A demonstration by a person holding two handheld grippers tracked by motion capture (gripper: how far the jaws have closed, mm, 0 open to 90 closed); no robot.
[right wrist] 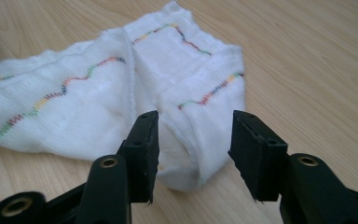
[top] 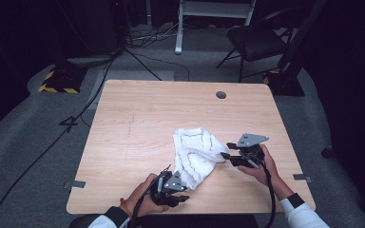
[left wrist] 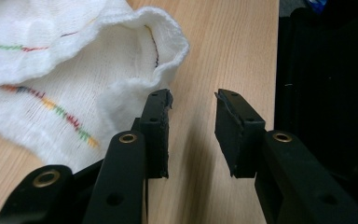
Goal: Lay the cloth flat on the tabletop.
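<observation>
A crumpled white towel [top: 196, 154] lies on the table [top: 138, 123]. The left gripper [left wrist: 193, 100] sits just beside its near edge, jaws apart, empty. The right gripper [right wrist: 193, 122] gapes around a fold, seemingly not pinching.

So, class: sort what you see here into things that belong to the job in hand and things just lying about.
Part of the job:
white cloth
left gripper
right gripper
table

Just lying about:
folding chair
floor cables
</observation>
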